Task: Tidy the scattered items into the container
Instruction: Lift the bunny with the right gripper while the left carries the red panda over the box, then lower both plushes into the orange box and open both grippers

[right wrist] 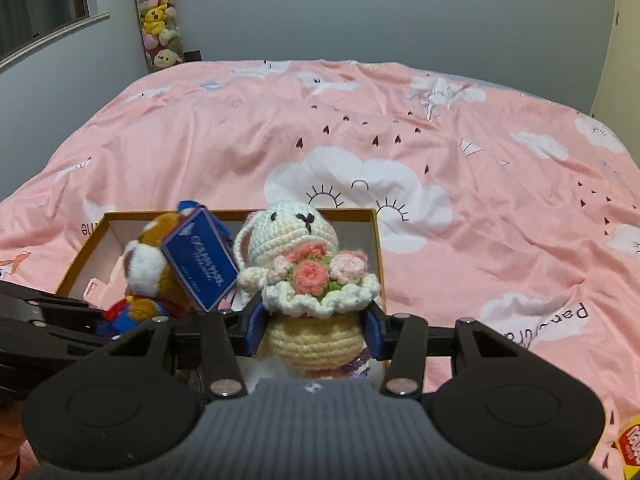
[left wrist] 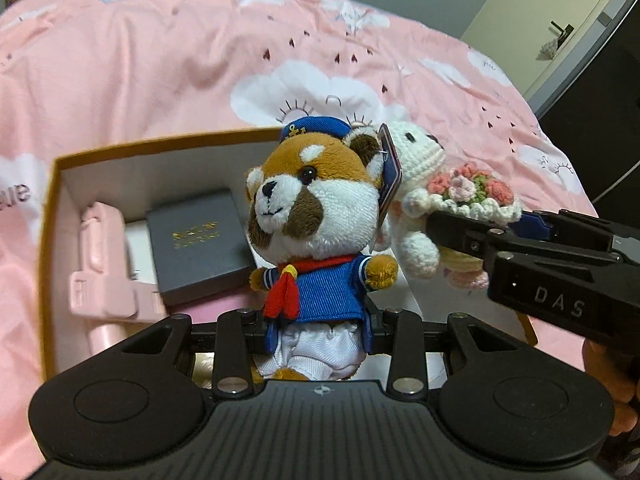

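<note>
On the left, the box [left wrist: 50, 216] lies on the bed [left wrist: 160, 60] and holds a dark case [left wrist: 196, 248]. Over it the left gripper [left wrist: 320, 336] has its jaws pinching the bear [left wrist: 316, 216]; to the right, the right gripper [right wrist: 316, 334] pinches the bunny [right wrist: 308, 264]. The step in hand seems to be the placing: next, lower both toys and spread the jaws.

Pink cloud-print bedspread [right wrist: 360, 128]; gold-rimmed box [left wrist: 160, 142].
</note>
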